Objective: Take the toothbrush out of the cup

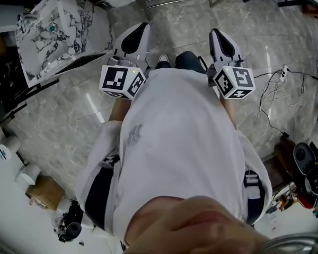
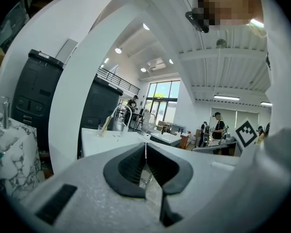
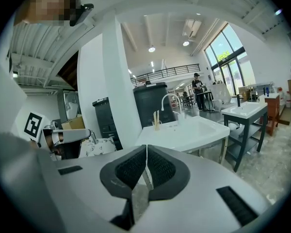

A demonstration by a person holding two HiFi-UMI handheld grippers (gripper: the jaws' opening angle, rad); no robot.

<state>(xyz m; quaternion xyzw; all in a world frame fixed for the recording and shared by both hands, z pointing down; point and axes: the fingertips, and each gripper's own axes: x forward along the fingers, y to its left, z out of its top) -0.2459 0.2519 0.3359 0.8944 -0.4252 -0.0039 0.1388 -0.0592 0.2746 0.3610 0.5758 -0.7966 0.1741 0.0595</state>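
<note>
Currently, L gripper (image 2: 146, 148) jaws together, empty, R gripper (image 3: 146, 150) same — cup (image 3: 156, 125) w/ toothbrush (image 3: 156, 116) on sink (image 3: 196, 131).

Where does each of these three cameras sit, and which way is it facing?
Head view: on the person's head, facing steeply down at the floor; shows their shirt, left tongs and right tongs.
Left gripper view: on the left tongs, facing along their shut jaws toward a white sink with a cup.
Right gripper view: on the right tongs, shut too, facing the same sink and cup.
Shared: both gripper views show the sink and cup.
</note>
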